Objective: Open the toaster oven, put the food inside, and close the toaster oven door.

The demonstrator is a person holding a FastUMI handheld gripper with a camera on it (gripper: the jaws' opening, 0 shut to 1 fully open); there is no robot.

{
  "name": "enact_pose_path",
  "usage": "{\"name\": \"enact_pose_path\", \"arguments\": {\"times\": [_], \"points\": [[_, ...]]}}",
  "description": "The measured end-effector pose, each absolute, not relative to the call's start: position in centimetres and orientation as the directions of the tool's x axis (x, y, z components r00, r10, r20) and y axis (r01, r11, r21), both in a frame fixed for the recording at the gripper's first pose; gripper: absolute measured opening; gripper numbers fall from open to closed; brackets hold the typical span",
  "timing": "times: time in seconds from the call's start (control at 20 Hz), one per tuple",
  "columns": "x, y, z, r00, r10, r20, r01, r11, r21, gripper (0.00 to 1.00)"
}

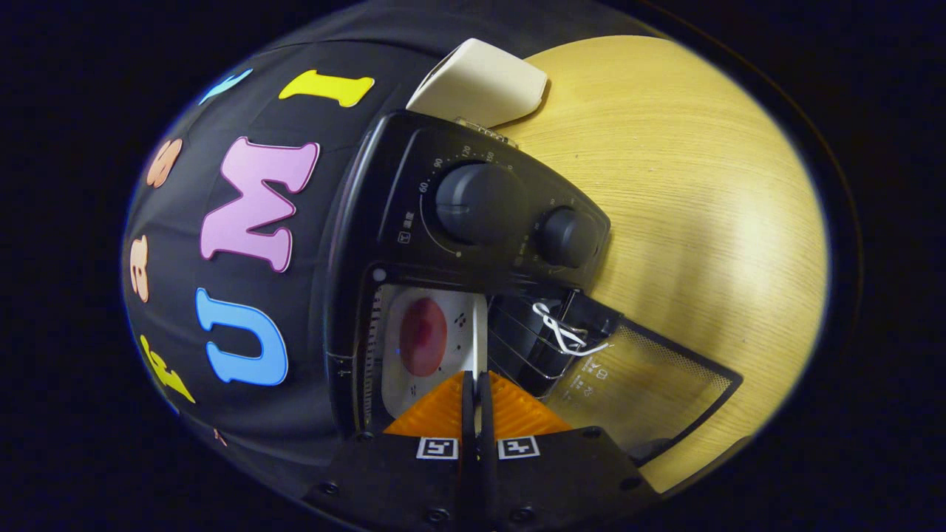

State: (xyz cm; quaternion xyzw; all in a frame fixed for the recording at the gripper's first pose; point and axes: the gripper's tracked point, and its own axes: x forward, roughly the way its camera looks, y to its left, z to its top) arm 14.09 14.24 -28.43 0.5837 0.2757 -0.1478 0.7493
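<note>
The black toaster oven [414, 185] has two round knobs [477, 203] on its front panel, and its glass door [650, 384] hangs open over the table. A white plate [451, 310] carrying a round dark red piece of food [423, 336] sits in the oven's mouth, beside the wire rack [521, 340]. My gripper [474, 375] is shut on the near rim of the plate, and a thin strip of that rim shows between the two fingers. The food lies just beyond the fingertips.
The oven stands on a light wooden table [702, 185]. A cream-coloured object [480, 81] lies behind the oven. A white twisted tie [562, 331] hangs at the rack near the door hinge. The booth's black cloth wall is close beside the oven.
</note>
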Motion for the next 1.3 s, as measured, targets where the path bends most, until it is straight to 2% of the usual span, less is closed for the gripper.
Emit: {"name": "enact_pose_path", "arguments": {"times": [0.15,0.45,0.6,0.65,0.7,0.75,0.8,1.0,1.3], "points": [[14.4,15.1,-28.9,0.8,0.092,-0.593,0.556,0.258,0.79,0.05],[15.9,16.2,-28.1,0.831,0.107,-0.546,0.504,0.271,0.82,0.07],[15.6,17.4,-27.3,0.835,0.172,-0.522,0.467,0.277,0.839,0.15],[15.4,17.4,-27.2,0.835,0.189,-0.516,0.453,0.295,0.841,0.2],[14.8,17.5,-26.7,0.839,0.199,-0.506,0.437,0.308,0.845,0.3],[14.4,17.4,-26.3,0.844,0.205,-0.496,0.421,0.32,0.849,0.3],[13.9,17.5,-25.9,0.845,0.214,-0.49,0.409,0.331,0.851,0.39],[11.0,18.3,-25.5,0.816,0.294,-0.498,0.375,0.387,0.842,1.0],[5.8,19.0,-25.6,0.765,0.34,-0.547,0.299,0.565,0.769,0.98]]}}
